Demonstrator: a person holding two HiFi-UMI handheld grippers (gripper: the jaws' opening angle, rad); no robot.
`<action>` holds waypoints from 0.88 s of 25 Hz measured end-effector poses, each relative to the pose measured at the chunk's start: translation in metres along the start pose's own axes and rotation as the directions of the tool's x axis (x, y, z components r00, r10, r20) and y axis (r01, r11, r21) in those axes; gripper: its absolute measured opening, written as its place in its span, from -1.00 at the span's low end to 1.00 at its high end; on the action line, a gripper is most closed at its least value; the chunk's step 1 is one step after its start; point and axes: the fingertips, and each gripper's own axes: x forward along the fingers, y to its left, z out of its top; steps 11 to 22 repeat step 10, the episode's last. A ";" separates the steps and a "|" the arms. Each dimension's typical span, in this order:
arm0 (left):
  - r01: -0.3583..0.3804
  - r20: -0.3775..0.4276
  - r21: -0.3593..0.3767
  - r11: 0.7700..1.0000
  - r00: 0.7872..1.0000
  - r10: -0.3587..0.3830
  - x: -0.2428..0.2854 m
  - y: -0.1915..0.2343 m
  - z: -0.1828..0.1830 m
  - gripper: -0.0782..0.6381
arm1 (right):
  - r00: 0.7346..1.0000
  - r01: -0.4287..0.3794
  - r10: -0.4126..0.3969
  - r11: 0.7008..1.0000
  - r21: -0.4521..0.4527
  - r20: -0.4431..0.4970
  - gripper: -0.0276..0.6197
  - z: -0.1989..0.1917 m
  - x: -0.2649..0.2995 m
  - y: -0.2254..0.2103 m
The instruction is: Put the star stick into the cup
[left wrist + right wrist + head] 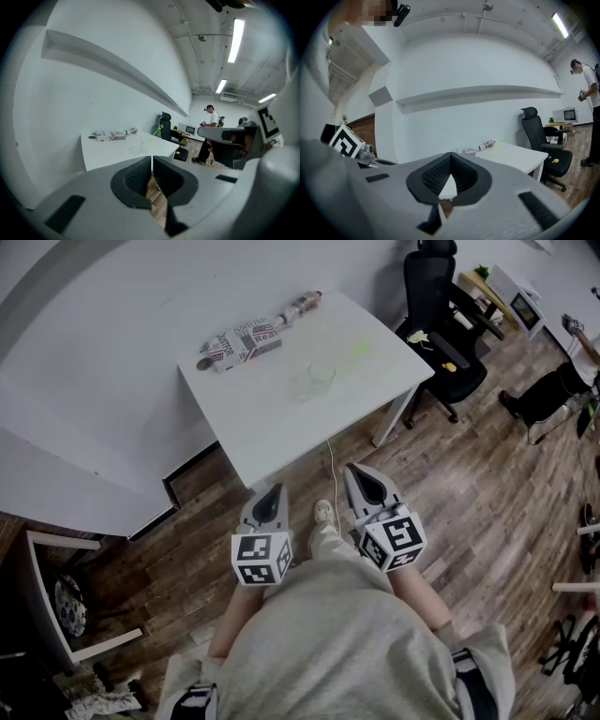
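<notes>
Both claws are shut with nothing in them. The left claw (269, 493) and the right claw (360, 472) each have their dark pads pressed together. They hang side by side near the person's tummy, well back from the white table (253, 442), which sits at 12 o'clock. Near the middle of the table stands the see-through cup (322, 372). The green star stick (354, 351) runs from the cup out toward 2 o'clock, with its star at the far end. In the left gripper view the star looks lifted up off the table, so the stick may be leaning inside the cup. But the cup is so clear and the stick so faint that I cannot tell if the low end sits in the cup or lies just beside it. So this could be the stick waiting to go in, or the stick in the cup with the claws back by the tummy. A rolled-up paper (246, 340) lies at 10 o'clock from the cup, well apart. I think the best thing is to look hard at the low end of the stick before anything else. The cup looks light and easy to tip, and the stick is thin. Any claw going near should go slow and keep off the cup's rim.
</notes>
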 end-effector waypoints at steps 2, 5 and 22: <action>0.002 -0.001 -0.001 1.000 1.000 -0.002 0.001 0.001 0.000 -0.74 | 1.000 0.003 -0.003 1.000 0.001 -0.001 -0.92 0.000 0.001 -0.001; 0.005 -0.002 -0.002 1.000 1.000 -0.005 0.002 0.002 0.000 -0.74 | 1.000 0.006 -0.006 1.000 0.003 -0.004 -0.92 0.000 0.002 -0.001; 0.015 -0.004 0.003 1.000 1.000 -0.015 0.006 0.002 0.001 -0.74 | 1.000 0.013 -0.013 1.000 0.017 -0.005 -0.92 -0.001 0.004 -0.005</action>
